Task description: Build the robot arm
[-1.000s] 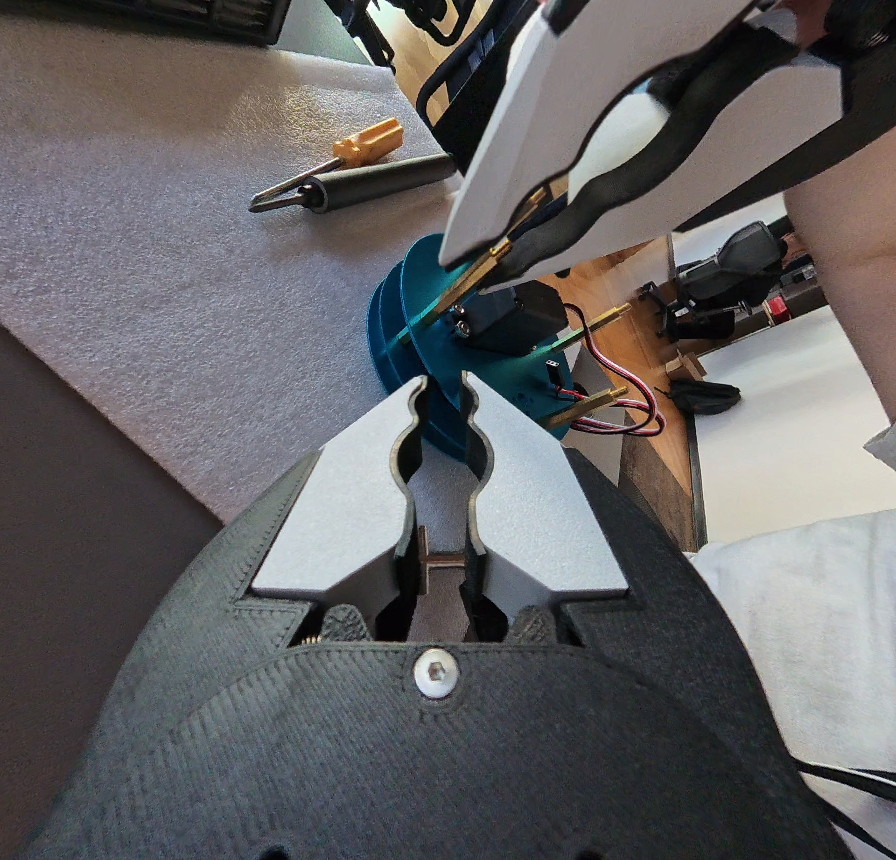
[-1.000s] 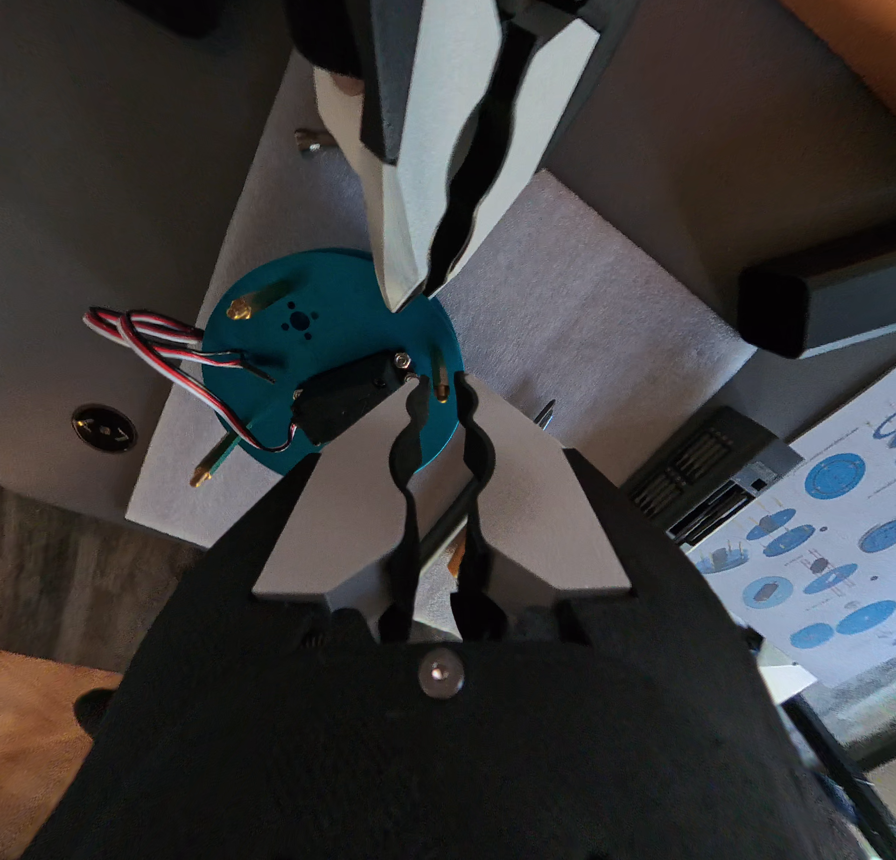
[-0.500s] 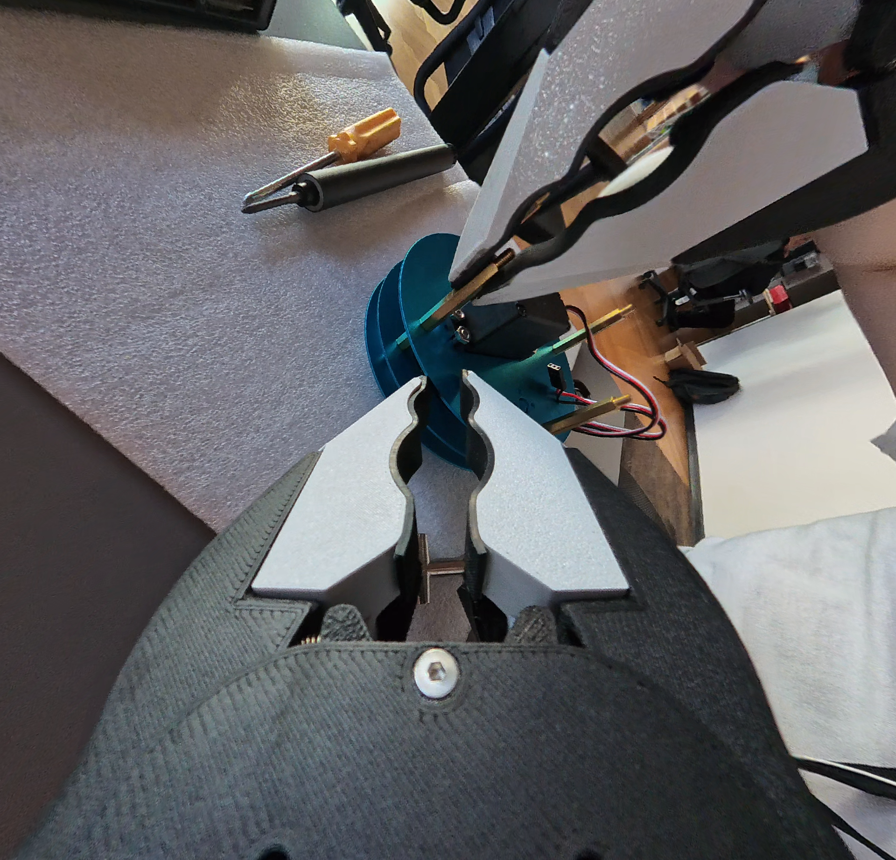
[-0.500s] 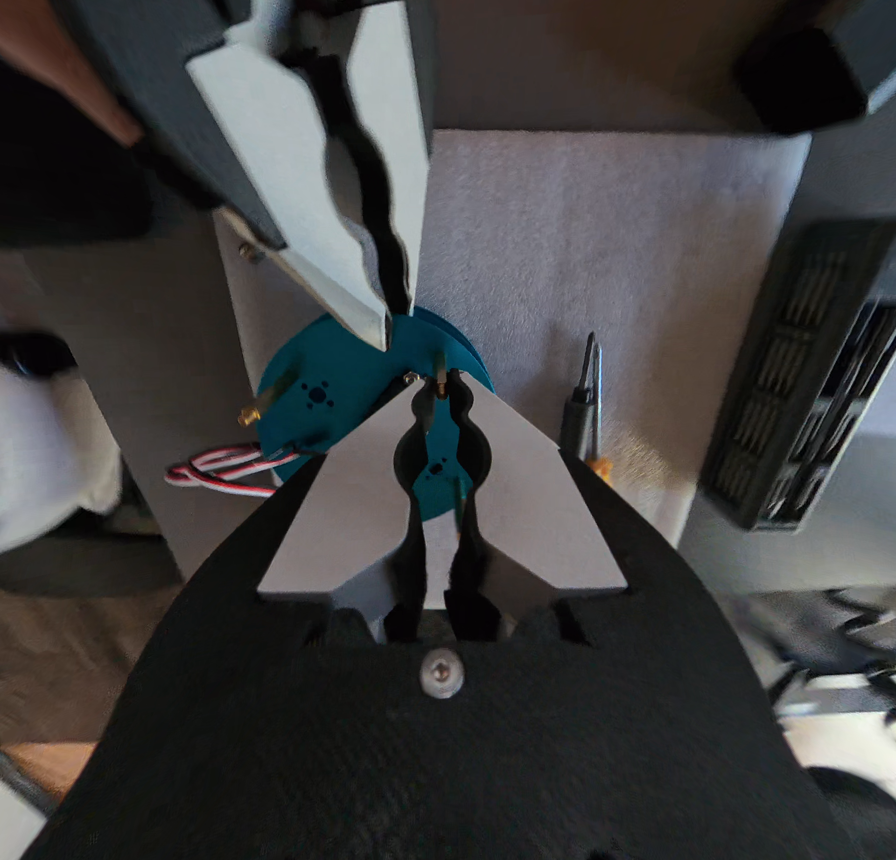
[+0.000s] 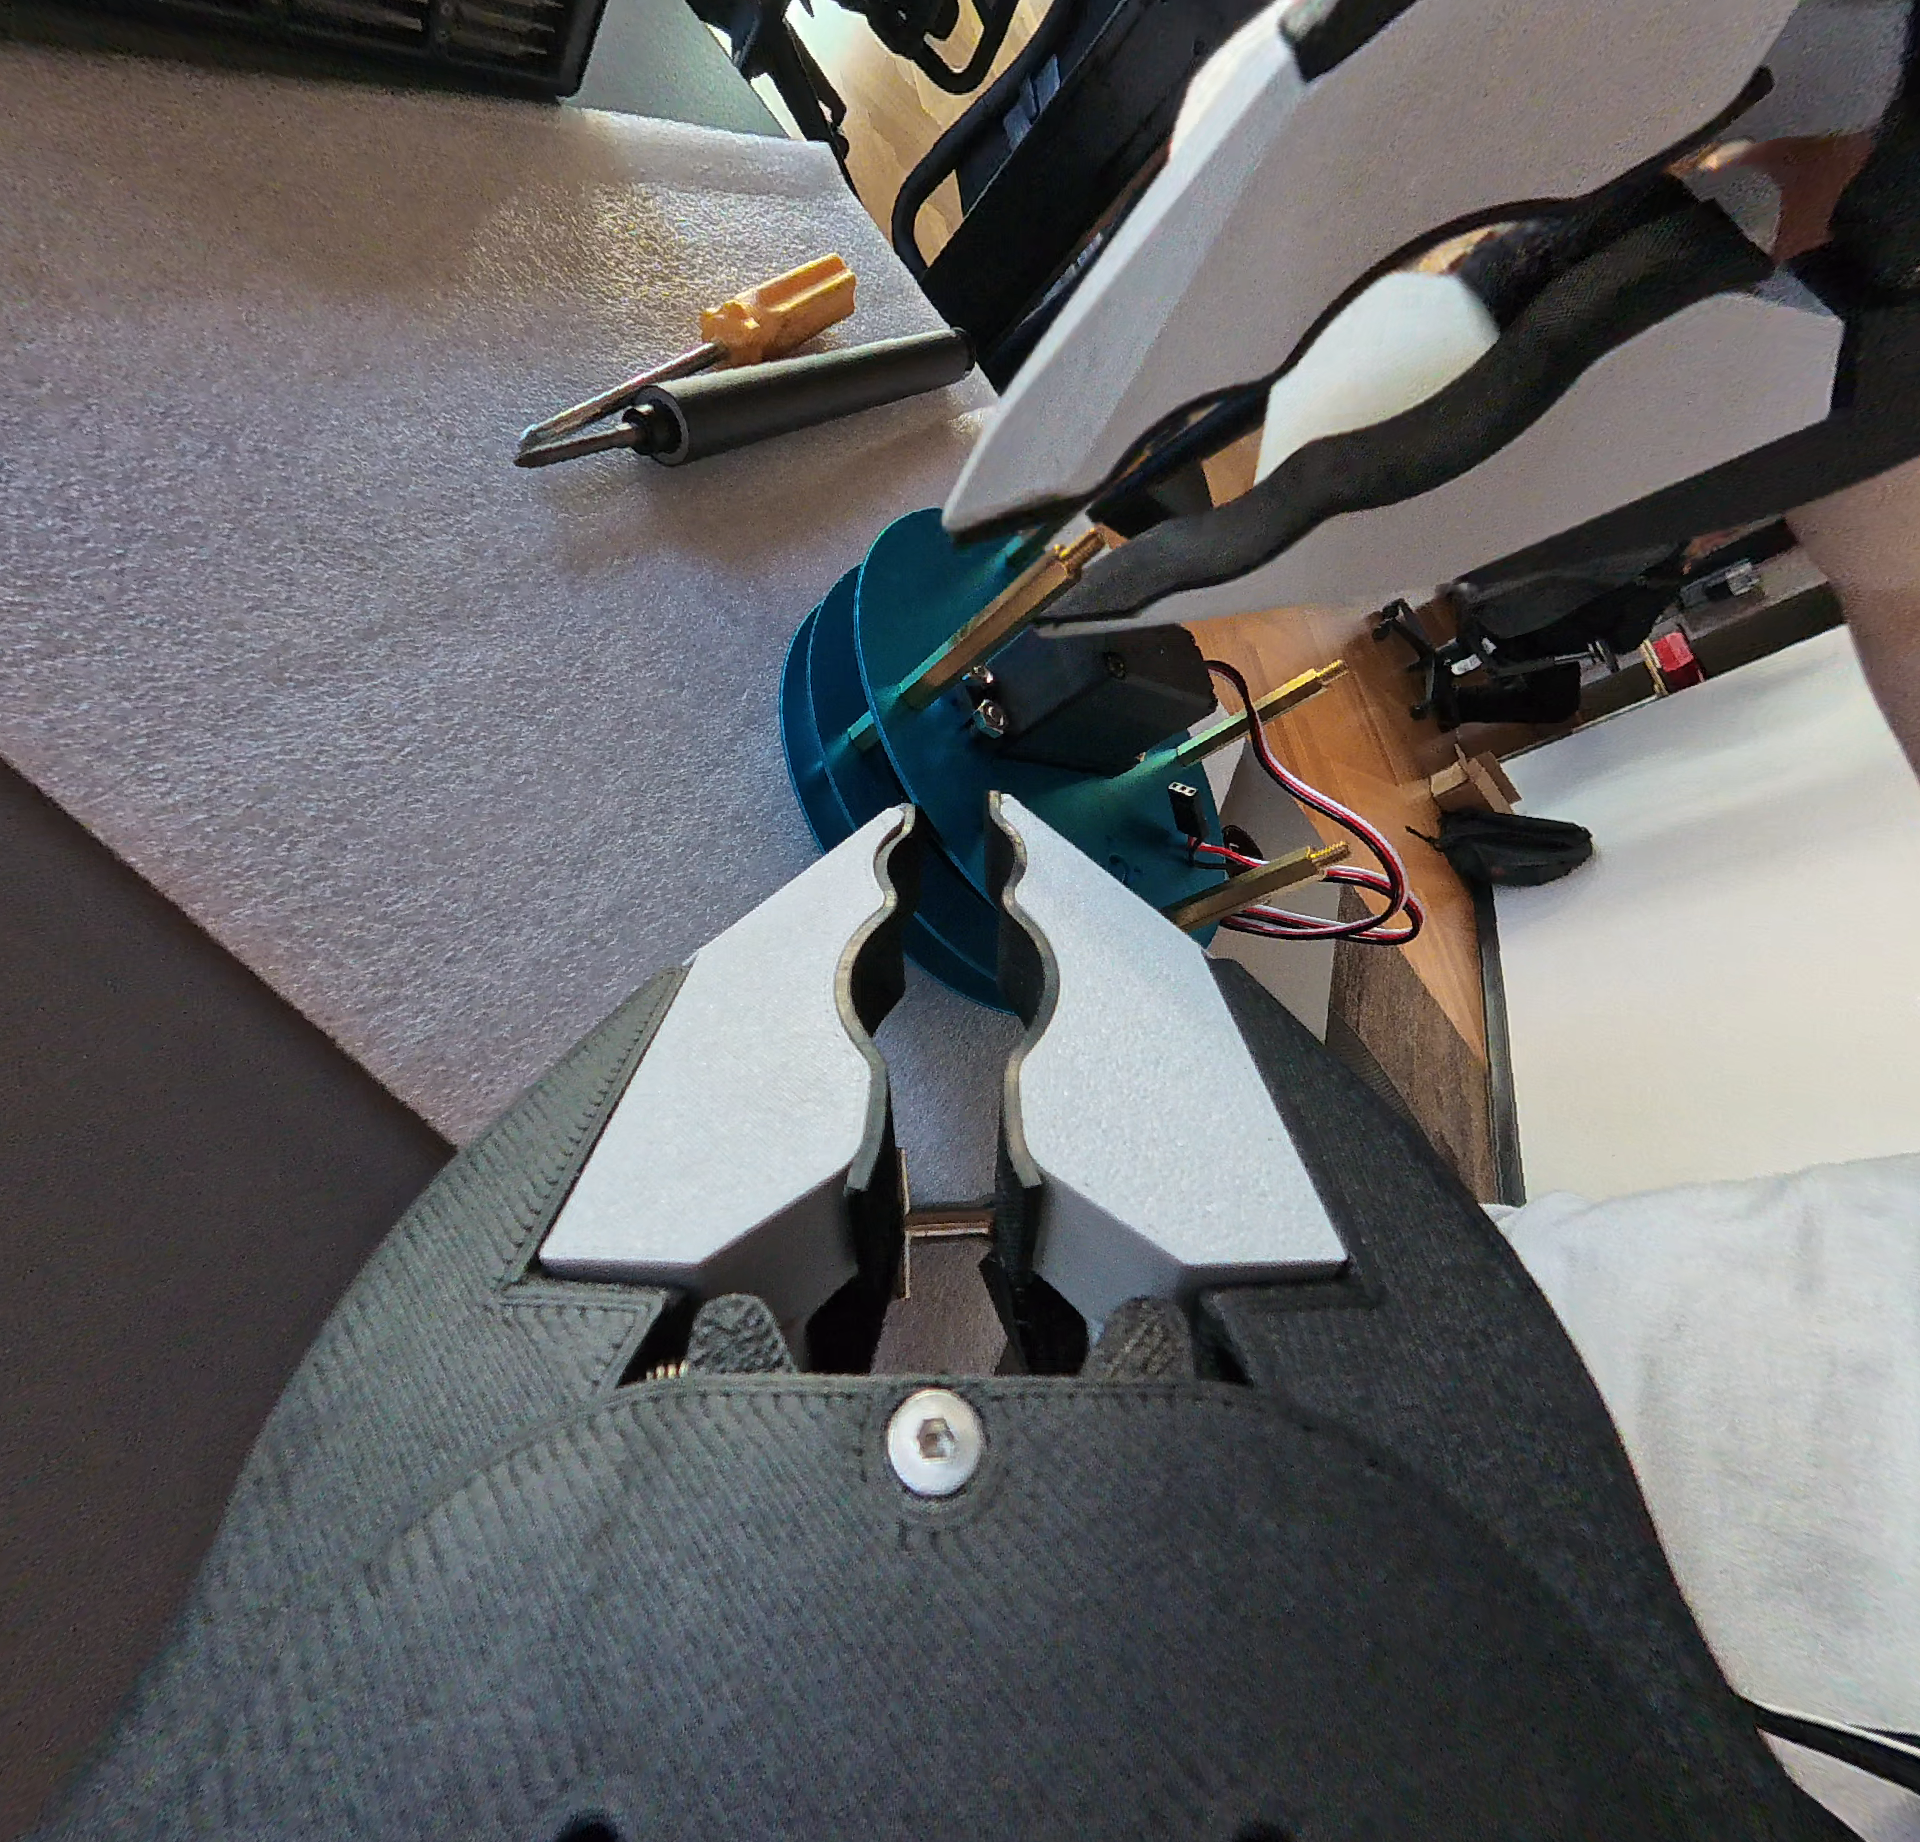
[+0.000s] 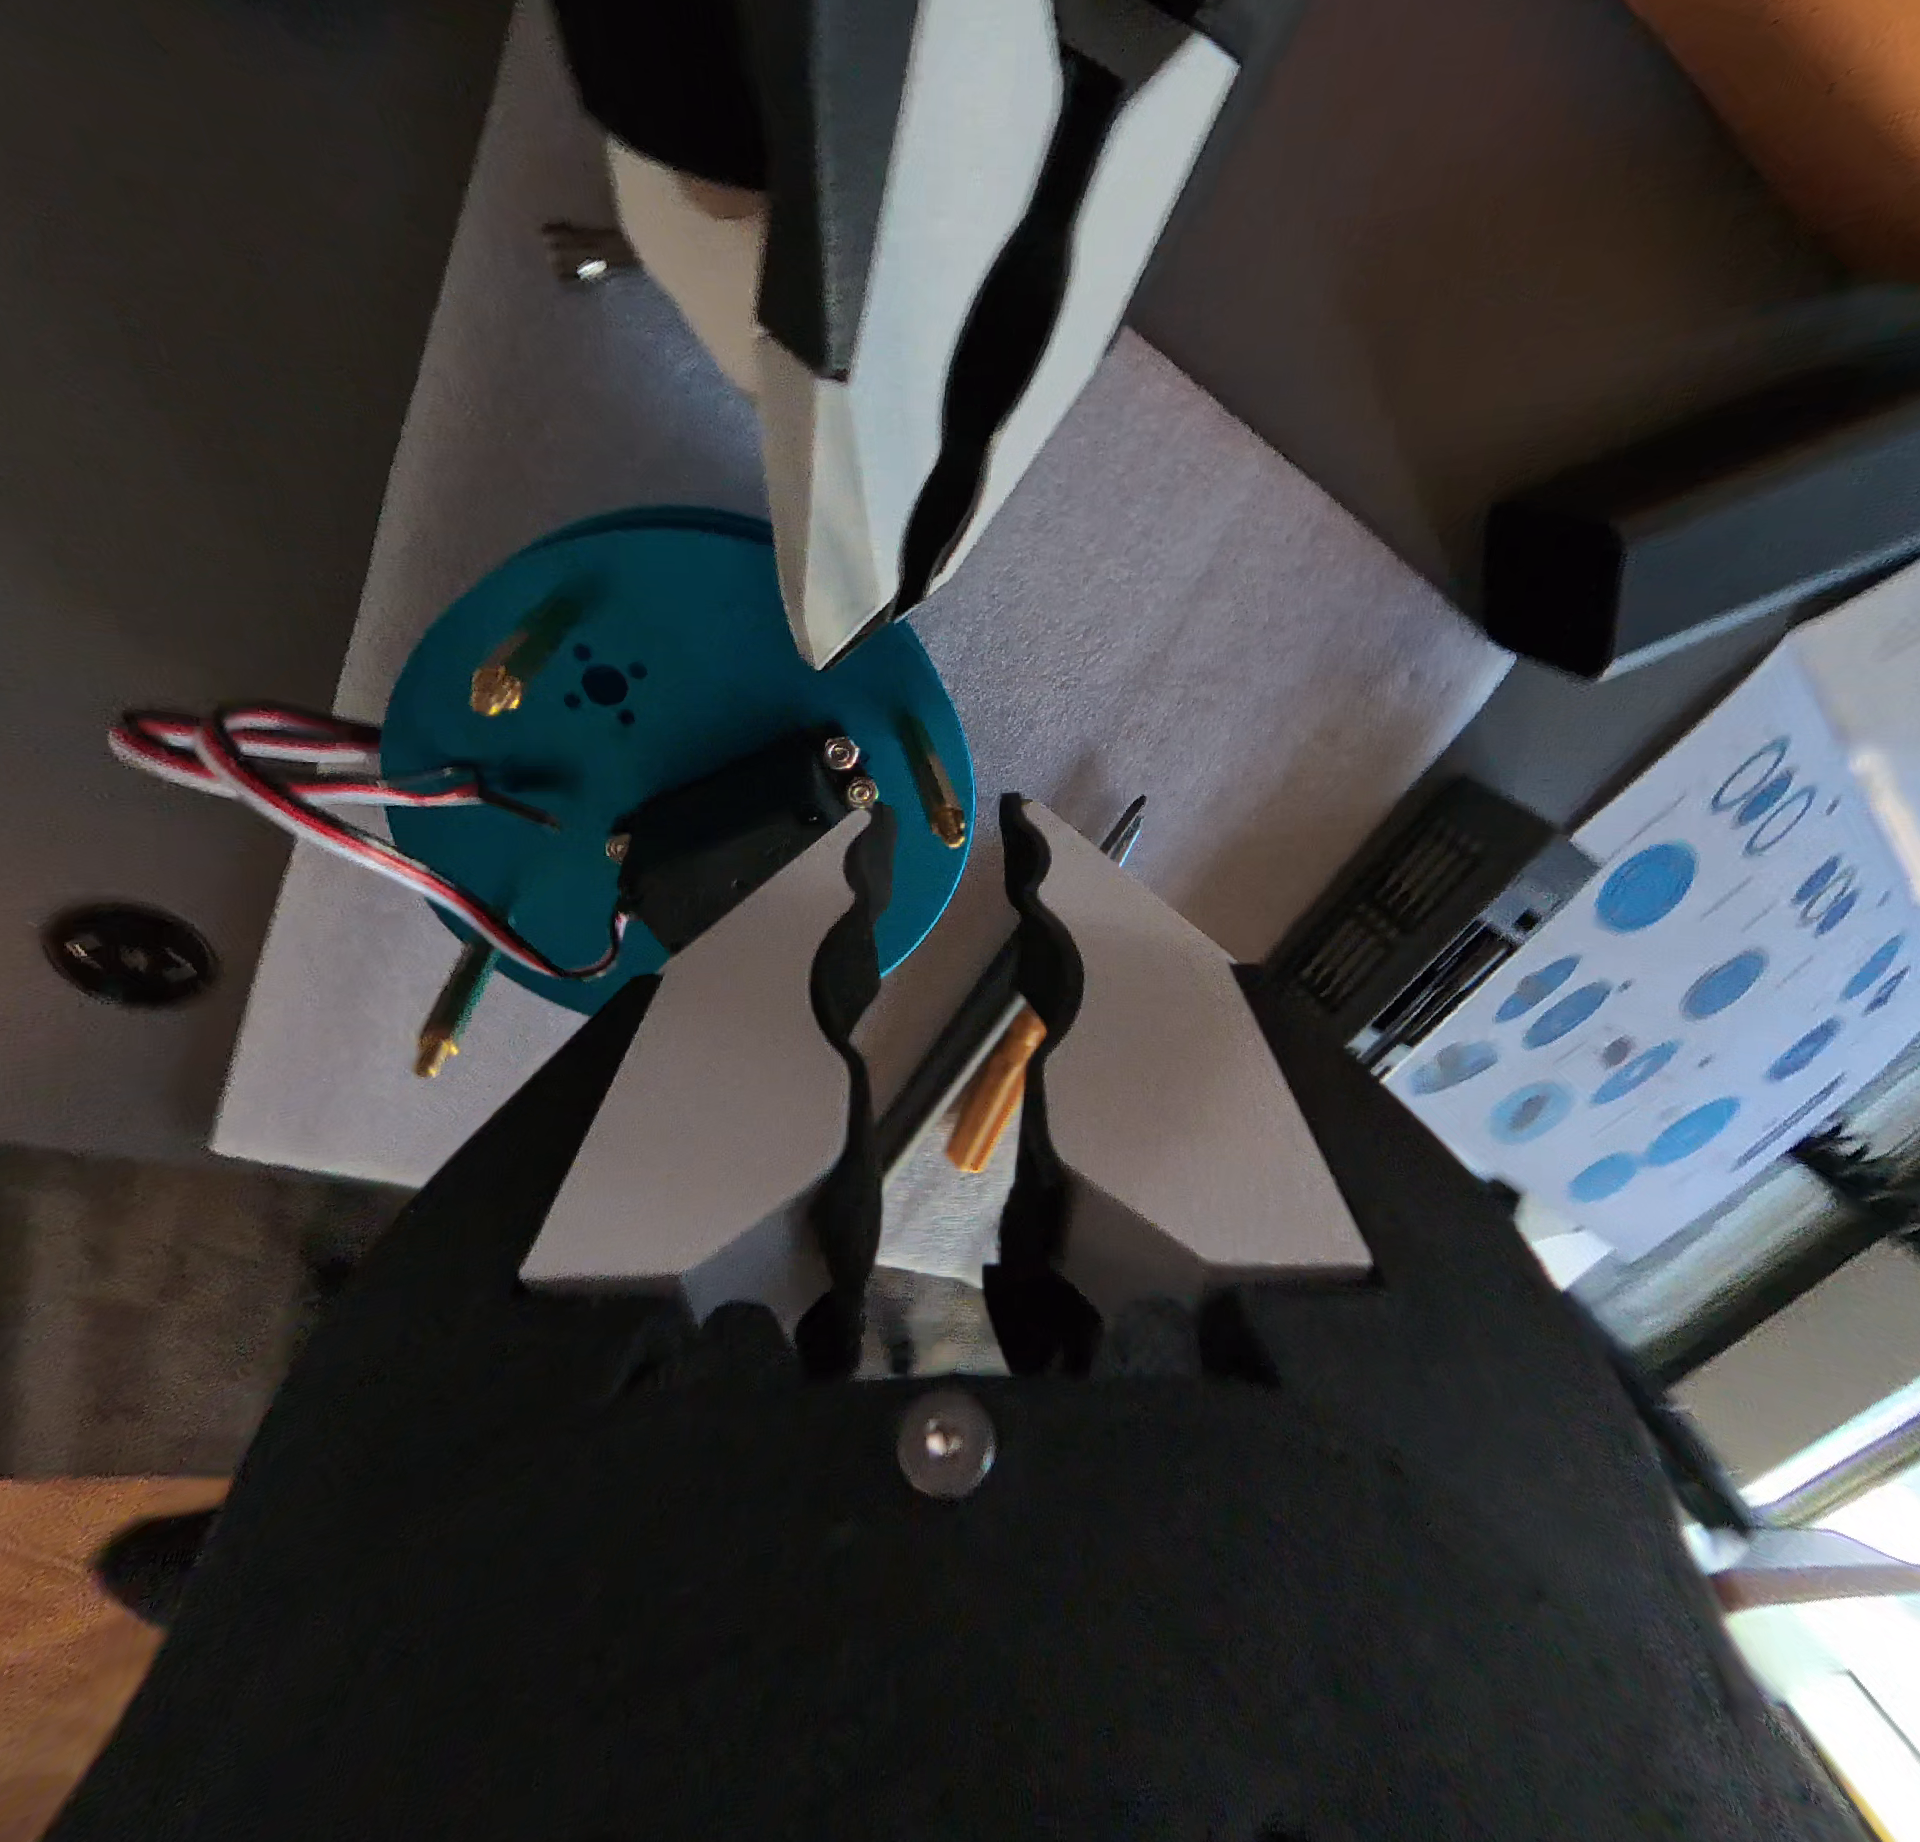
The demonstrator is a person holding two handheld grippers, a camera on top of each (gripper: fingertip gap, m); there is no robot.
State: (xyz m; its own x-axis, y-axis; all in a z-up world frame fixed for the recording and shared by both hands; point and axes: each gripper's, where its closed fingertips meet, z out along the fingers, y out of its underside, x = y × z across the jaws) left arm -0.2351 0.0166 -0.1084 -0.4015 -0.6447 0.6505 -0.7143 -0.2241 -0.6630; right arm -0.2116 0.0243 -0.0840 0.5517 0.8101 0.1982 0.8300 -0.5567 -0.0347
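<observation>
On the grey foam mat (image 5: 312, 566), the rim of the round blue metal plate assembly (image 5: 914, 608) is straddled by the left gripper (image 5: 951, 816). Its fingers are narrowly parted, and whether they clamp cannot be told. Farther right, a brass hexagonal standoff (image 6: 932, 779) is flanked by the right gripper (image 6: 940, 816), jaws apart.
</observation>
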